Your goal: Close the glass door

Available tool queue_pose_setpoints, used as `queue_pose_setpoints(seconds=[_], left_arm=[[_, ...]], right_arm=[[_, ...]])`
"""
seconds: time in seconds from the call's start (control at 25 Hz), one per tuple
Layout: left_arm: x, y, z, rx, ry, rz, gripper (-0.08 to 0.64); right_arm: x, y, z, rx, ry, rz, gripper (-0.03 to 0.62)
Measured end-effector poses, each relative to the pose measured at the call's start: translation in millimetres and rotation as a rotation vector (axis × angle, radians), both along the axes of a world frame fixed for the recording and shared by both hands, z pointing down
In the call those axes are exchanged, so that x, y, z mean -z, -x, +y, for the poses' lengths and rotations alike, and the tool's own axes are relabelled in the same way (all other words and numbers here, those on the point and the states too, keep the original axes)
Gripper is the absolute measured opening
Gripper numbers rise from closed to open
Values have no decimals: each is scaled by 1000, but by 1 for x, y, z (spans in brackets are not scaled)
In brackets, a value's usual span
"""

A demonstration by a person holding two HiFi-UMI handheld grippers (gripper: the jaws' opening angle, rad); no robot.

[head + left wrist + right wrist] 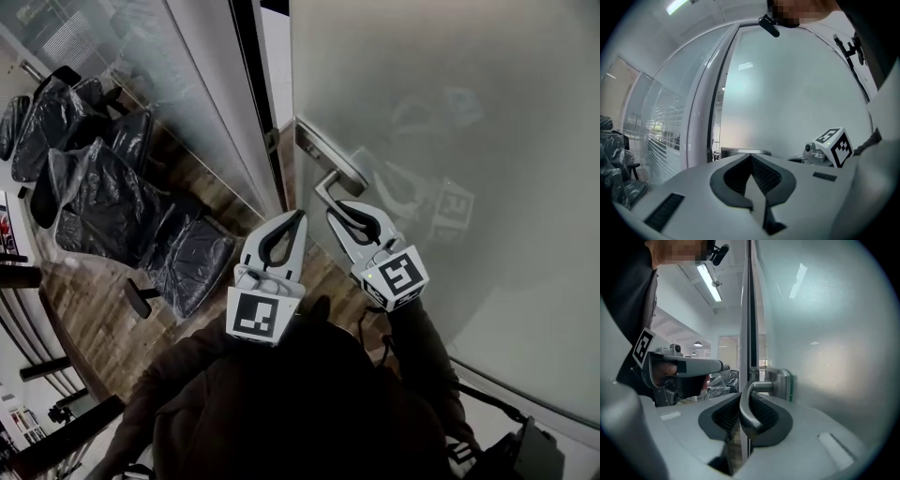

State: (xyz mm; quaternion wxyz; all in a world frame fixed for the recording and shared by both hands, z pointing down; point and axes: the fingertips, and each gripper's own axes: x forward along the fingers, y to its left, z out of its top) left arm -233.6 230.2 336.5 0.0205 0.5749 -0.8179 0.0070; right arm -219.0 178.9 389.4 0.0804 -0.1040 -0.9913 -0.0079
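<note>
**Glass door held by its lever, gap yet to shut**

Glass door (450, 112) stands just right of the dark door frame (255, 94), and a pale strip of gap shows between its edge and that frame, so I judge it not yet closed. How much swing is left I can't quite tell from this steep angle.

My right gripper (349, 212) is clenched on the metal lever handle (746, 408), which sits on the door just beside the frame; the ribbed pads pinch the lever's curved end. My left gripper (296, 217) hangs near the foot of the frame, jaws pressed together with nothing in them. Plastic-wrapped chairs (98, 183) sit well beyond the frame, behind the glass partition.

I expect the frosted pane to be heavy and stiff, slow to start and slow to stop, and unforgiving if it bangs the frame. Bare glass is too slick to grip. The lever is the place to hold, though its smooth round metal could slide in my pads or turn downward if I load it.
</note>
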Motion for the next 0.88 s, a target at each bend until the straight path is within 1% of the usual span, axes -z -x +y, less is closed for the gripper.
queue_pose_setpoints(seconds=[0.24,0.44,0.72,0.88], left_arm=[[8,-13,10,29,-14,-32,-3],[10,-18,18,54,-14,-53,-3],[7,-24,36,103,-4,-52,-3],[6,-27,42,116,1,-46,-3]], right_arm=[[-4,-7,21,27,-10,2,59],[-6,-9,33,60,4,-1,58],[-7,-17,43,72,-13,-5,58],[-7,-19,50,87,-20,0,58]])
